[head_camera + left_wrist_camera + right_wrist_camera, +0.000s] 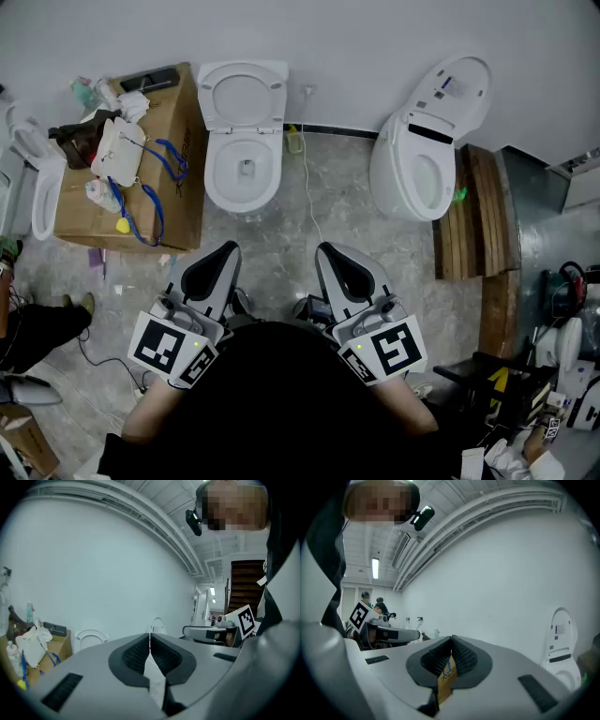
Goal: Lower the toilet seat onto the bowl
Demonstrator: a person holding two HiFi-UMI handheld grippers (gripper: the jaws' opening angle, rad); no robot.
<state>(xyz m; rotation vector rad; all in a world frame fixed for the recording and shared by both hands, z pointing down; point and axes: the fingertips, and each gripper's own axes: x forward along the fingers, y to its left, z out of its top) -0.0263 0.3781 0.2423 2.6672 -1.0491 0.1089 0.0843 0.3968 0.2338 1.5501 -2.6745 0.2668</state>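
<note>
Nearest you, your left tool [225, 249] and right tool [326, 251] sit side by side just in front of your dark torso, both pointing ahead over the grey floor [281, 246]. Each tool has its jaws pressed together, pad against pad, with nothing of the task between them. A white strip [153, 673] shows in the seam behind the left pads, and a yellow tag [446, 679] with blue print shows in the seam behind the right pads.

The toilet seat [243, 96] stands raised, leaning back against the white wall. The open bowl [243, 173] lies below it, straight ahead of you. Both tools are well apart from it.

A cardboard box [178, 202] heaped with clutter stands just beside the bowl on your left. On your right is a second toilet [412, 169], its lid up, next to a wooden pallet [473, 216].
</note>
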